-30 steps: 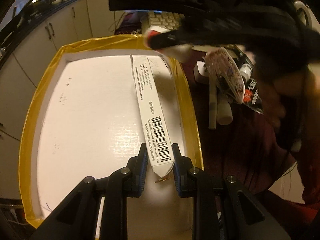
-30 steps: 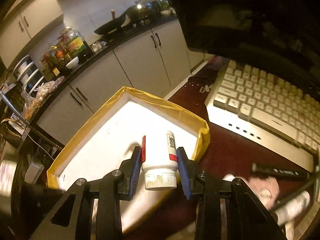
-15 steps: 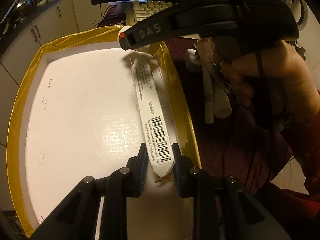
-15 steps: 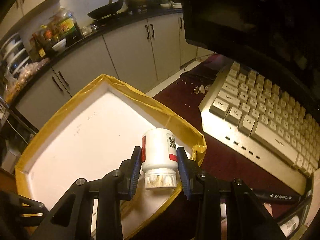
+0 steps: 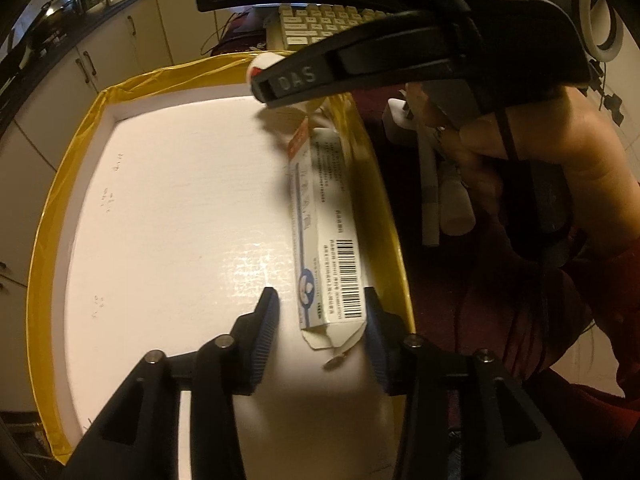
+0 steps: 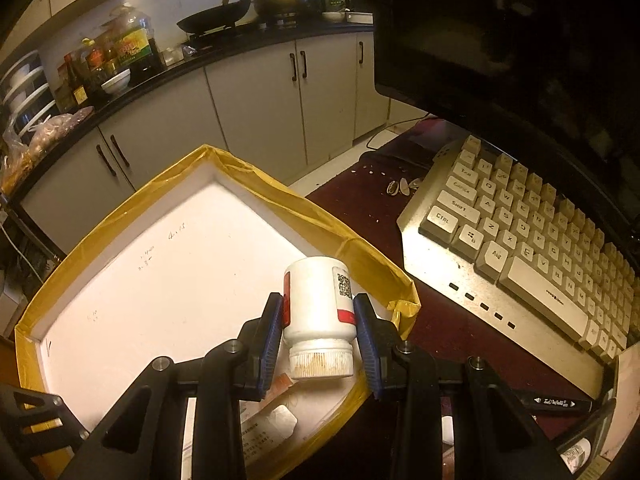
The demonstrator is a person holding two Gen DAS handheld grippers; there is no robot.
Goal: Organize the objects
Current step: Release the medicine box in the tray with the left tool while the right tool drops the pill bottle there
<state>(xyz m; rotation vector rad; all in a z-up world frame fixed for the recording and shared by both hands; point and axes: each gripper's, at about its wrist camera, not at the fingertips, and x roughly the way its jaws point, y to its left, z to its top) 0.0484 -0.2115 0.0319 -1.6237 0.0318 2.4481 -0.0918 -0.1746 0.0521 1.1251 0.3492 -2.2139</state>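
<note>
We see the right gripper (image 6: 318, 320) clenching a white plastic pill bottle (image 6: 319, 308), hiding its far end at upper centre. The left gripper (image 5: 320, 320), earlier clamped, is opening around the long white barcoded carton (image 5: 326, 236) lying in the yellow-rimmed white tray (image 5: 72, 168).

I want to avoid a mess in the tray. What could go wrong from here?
1. The right gripper holds the white bottle tilted above the long carton; released here, it may land on it or roll.
2. The left gripper is opening around the carton, beside the tray's yellow wall; pulling back may snag either.
</note>
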